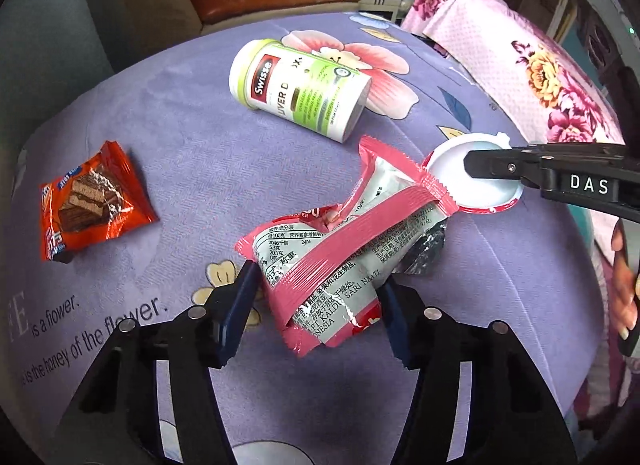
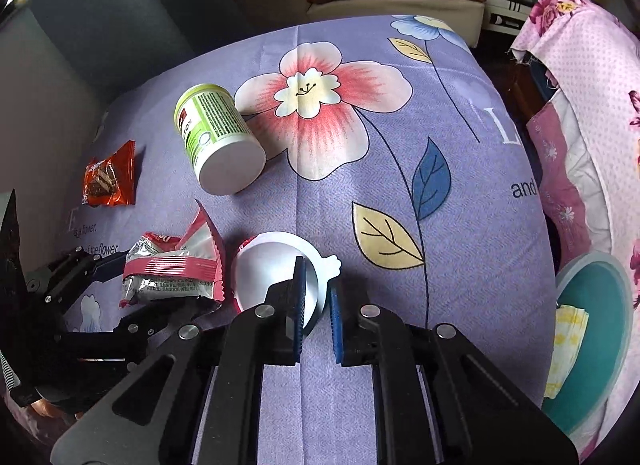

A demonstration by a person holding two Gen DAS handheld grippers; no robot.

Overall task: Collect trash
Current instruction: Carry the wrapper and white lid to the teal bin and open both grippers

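We have both grippers down on the purple floral cloth (image 2: 460,77), working the trash pile. Landmark: the Swisse supplement bottle (image 1: 298,87), lying on its side.

Left gripper (image 1: 316,297): jaws straddle the crumpled pink-and-silver snack wrapper (image 1: 340,249), which sits just below the bottle in the left wrist view. Both pads sit at the wrapper's edges; we can't tell that they press yet, so we call it not clamped. No earlier frame to compare.

Right gripper (image 2: 316,305): clenched on the rim of the white plastic lid (image 2: 276,273), pinching its near wall. The lid lies below and right of the bottle, touching the wrapper's corner.

Handling, our judgement:
- Wrapper: featherweight, soft foil film, slick, springs back. Take it across the bunched middle, not a loose flap, or it slides out.
- Lid: light, thin, semi-stiff, so the rim pinch looks right. It may flex or pop free if squeezed hard.
- Bottle: rigid, round, will roll; grab across the body. Cap is on, contents not visible.
- Orange wafer packet (image 1: 92,205), well left of the bottle: looks puffed, maybe unopened, equally slippery.

Containers: the lid is empty, white inside. A teal-rimmed bin (image 2: 596,329) sits far right of the bottle, off the cloth's edge, with pale yellow paper (image 2: 568,339) showing in it. Likely the drop target.
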